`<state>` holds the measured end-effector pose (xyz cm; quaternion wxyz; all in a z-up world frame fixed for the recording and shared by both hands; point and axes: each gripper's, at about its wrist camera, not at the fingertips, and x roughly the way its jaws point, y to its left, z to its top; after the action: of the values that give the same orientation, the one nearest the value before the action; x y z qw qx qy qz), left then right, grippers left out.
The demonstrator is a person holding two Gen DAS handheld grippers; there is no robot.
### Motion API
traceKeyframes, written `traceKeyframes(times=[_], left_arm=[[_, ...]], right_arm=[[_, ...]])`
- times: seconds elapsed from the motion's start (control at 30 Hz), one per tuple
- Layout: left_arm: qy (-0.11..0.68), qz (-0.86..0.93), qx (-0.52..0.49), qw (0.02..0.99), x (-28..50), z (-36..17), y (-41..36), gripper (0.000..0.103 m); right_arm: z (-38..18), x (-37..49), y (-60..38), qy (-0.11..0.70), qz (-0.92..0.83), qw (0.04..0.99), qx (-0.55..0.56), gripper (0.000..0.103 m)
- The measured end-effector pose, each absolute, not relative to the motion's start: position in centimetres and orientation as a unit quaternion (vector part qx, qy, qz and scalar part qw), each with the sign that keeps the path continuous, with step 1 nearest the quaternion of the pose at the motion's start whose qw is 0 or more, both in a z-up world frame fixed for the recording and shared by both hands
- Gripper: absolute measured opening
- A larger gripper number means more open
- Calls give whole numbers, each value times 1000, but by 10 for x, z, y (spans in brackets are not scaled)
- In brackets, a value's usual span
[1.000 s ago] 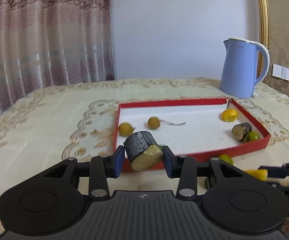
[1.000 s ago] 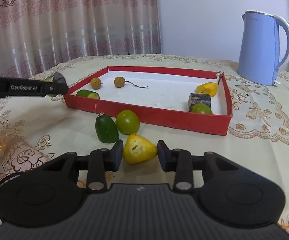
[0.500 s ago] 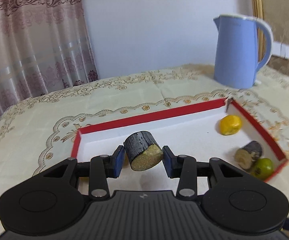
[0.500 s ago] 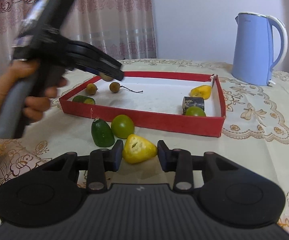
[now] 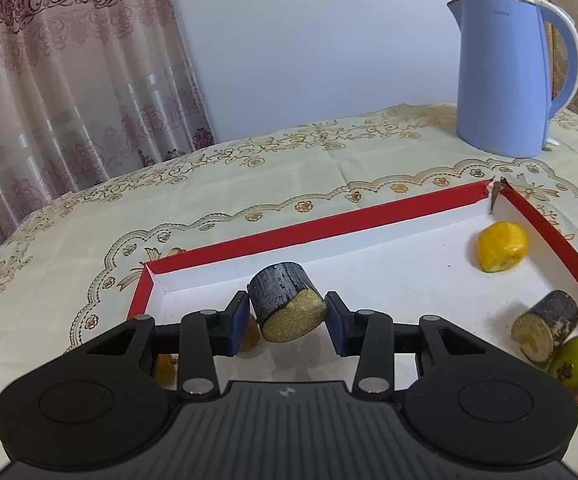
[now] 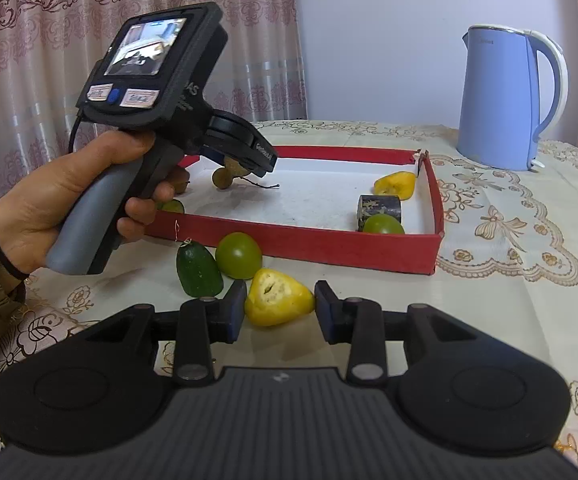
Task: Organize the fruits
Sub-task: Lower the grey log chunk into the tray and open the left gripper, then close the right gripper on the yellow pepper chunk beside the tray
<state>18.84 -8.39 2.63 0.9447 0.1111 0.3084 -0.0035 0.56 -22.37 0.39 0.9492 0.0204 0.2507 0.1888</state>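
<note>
The left tongs (image 5: pixel 287 314) are clenched on a dark-skinned cane stub (image 5: pixel 285 306), its pale cut end facing the camera, held above the near-left part of the red tray (image 5: pixel 369 216). To set it down well, I judge it best lowered until it rests on the white floor of the tray, clear of the small round fruit (image 5: pixel 249 334) just at 7 o'clock of it, and only then let go, so it does not roll. A free patch lies toward 2 o'clock, short of the yellow piece (image 5: pixel 501 246), the second cane stub (image 5: pixel 545 326) and the green fruit (image 5: pixel 575 356).

The right tongs (image 6: pixel 279 306) grip a yellow wedge (image 6: pixel 277 298) low over the worktop (image 6: pixel 489 300), outside the tray; whether it touches the cloth cannot be told. At 10 o'clock of it sit a dark green fruit (image 6: pixel 199 270) and a round green fruit (image 6: pixel 237 255), also outside.

From the right wrist view the person's hand (image 6: pixel 61 196) and the left device hide the tray's near-left corner and most of the held stub. From the left wrist view the tongs' body covers the tray's near wall; the brownish fruit (image 5: pixel 165 368) under the left finger is hard to name
</note>
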Motion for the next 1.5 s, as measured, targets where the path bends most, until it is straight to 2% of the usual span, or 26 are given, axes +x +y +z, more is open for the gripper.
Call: traceKeyframes(times=[0.13,0.2,0.23,0.27,0.43,0.7,0.77,0.8,0.83,1.1,1.17,1.2,1.27,1.3,1.33,1.4,1.47,1.5], left_arm=[[313,11,122,942,194,25,-87,43],[309,23,124,943,193,26,-87,57],[306,25,126,943,192,27,-86,70],[298,27,128,945,189,29,-86,77],[277,41,140,950,176,38,-83,79],[257,118,113,953,129,41,-46,95],[253,136,94,953,111,37,-29,99],[253,142,81,953,103,35,-21,99],[254,143,71,954,98,33,-14,101],[253,151,18,955,81,17,20,102],[246,144,14,958,78,16,20,102],[246,142,13,959,77,16,20,102],[245,140,11,959,77,15,20,102],[247,141,10,959,78,14,20,102],[251,141,8,958,80,14,21,102],[255,142,2,956,80,13,23,102],[258,141,-5,956,80,13,24,102],[258,141,-7,956,80,13,26,102]], right_arm=[[4,5,-224,251,188,949,20,34],[4,5,-224,251,187,949,20,34],[4,5,-224,251,187,949,20,34],[4,5,-224,251,187,949,21,34],[4,5,-224,250,184,950,20,34],[10,7,-230,236,177,955,28,34],[17,10,-233,228,182,956,34,30],[21,13,-233,224,183,956,36,17],[25,17,-234,221,184,957,39,14],[44,63,-236,213,185,958,53,15],[46,63,-240,207,162,963,57,22],[47,59,-243,210,157,963,55,31],[48,45,-246,212,155,964,46,60],[46,37,-246,215,162,963,33,90],[43,29,-243,213,169,962,14,103],[35,17,-234,215,172,961,-26,103],[28,15,-220,229,167,957,-64,96],[25,18,-213,241,166,953,-78,87]])
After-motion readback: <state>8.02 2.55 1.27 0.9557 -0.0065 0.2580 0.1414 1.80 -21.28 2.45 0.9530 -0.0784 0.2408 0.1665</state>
